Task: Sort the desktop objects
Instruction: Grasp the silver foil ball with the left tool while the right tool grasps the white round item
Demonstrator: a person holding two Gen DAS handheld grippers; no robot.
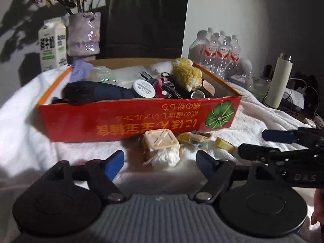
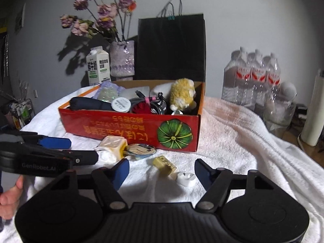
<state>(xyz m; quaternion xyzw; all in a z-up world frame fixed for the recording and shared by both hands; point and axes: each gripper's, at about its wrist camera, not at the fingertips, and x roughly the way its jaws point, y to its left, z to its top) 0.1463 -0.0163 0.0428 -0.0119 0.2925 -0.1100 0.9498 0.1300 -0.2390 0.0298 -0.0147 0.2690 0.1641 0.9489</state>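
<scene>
Left gripper: the left gripper (image 1: pixel 160 163) hangs with its blue-padded fingers spread wide and nothing between them, aimed at the pale cube-shaped box with a plastic bag bunched beneath it (image 1: pixel 161 142).
Right gripper: the right gripper (image 2: pixel 162 173) is likewise spread and empty, over the small yellow rectangular block (image 2: pixel 164 164) and the white round cap-like piece (image 2: pixel 186 178).
Where the loose things lie: all on the white fluffy towel (image 2: pixel 243 133), just in front of the red cardboard box printed with a green pumpkin (image 2: pixel 129 128); a crumpled tan and blue wrapper (image 2: pixel 140 150) lies between cube and block.
Risk, cube: the bag may drag or slip loose if the fingers close on plastic instead of the cube.
Risk, crowding: the loose things lie near each other, so closing fingers could nudge a neighbour.
Risk, box: it is already heaped with a yellow plush toy (image 2: pixel 182 95), a dark folded umbrella (image 2: pixel 89 103) and a round white-lidded tin (image 2: pixel 120 104); a dropped piece may roll off the pile.
Risk, arms: the two grippers work side by side and could collide.
Behind: a black paper bag (image 2: pixel 171 46), a milk carton (image 2: pixel 98 65) and a vase of dried flowers (image 2: pixel 122 58), clear of the work.
</scene>
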